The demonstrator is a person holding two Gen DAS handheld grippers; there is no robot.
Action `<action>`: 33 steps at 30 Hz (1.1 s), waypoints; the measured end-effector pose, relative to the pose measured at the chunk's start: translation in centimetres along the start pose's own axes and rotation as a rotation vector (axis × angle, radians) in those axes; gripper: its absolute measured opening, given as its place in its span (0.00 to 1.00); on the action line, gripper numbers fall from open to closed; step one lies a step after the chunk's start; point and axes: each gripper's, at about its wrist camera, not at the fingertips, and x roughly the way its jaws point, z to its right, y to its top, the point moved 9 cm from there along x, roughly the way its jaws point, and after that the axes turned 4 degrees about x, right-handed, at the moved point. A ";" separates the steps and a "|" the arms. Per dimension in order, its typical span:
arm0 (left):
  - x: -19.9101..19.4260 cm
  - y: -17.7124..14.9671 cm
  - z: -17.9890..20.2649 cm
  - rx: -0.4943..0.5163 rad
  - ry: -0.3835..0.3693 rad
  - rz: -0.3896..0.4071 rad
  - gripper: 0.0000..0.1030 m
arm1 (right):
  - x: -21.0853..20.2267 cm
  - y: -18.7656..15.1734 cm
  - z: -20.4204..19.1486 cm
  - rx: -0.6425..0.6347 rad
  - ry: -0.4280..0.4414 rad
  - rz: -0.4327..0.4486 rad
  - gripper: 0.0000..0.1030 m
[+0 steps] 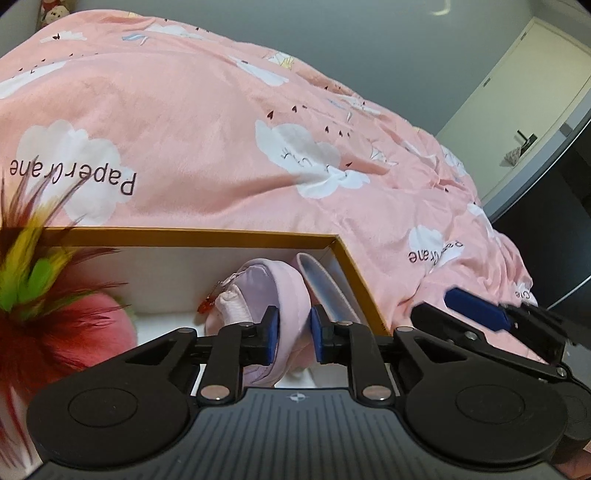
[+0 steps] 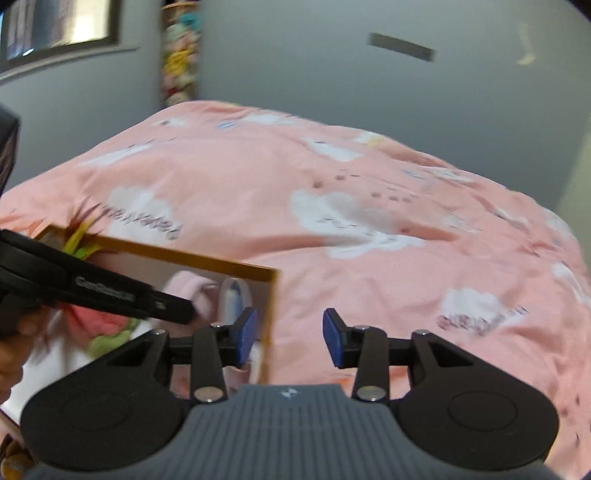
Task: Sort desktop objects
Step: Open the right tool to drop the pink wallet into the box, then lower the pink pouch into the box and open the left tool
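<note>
A gold-rimmed box point(image 1: 354, 273) with white inside walls lies on a pink bed. In it are a pink zip pouch point(image 1: 258, 295), a pale slim case point(image 1: 325, 288), a red plush toy point(image 1: 110, 325) and a feather toy point(image 1: 33, 280). My left gripper point(image 1: 293, 334) is over the box, its blue pads pressed on the pink pouch. My right gripper point(image 2: 289, 338) is open and empty, straddling the box's right wall point(image 2: 271, 314). It shows at the right of the left wrist view point(image 1: 491, 310). The left gripper's arm point(image 2: 110, 291) crosses the right wrist view.
A pink duvet point(image 1: 221, 129) with white cloud prints covers the bed around the box. Grey walls stand behind, with a white door point(image 1: 517, 110) to the right. A window point(image 2: 59, 29) and a hanging bunch of plush toys point(image 2: 181, 55) are at the far wall.
</note>
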 end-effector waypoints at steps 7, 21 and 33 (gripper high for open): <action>0.8 0.7 1.5 -0.008 -0.051 0.044 0.18 | 0.0 -1.6 2.2 0.116 0.005 -0.030 0.41; 1.5 -0.2 2.0 0.011 -0.053 0.041 0.20 | 0.3 -3.5 2.3 0.122 0.034 -0.063 0.41; 0.2 -0.3 2.2 0.073 0.037 0.050 0.48 | -0.4 -3.5 1.5 0.108 0.049 -0.074 0.41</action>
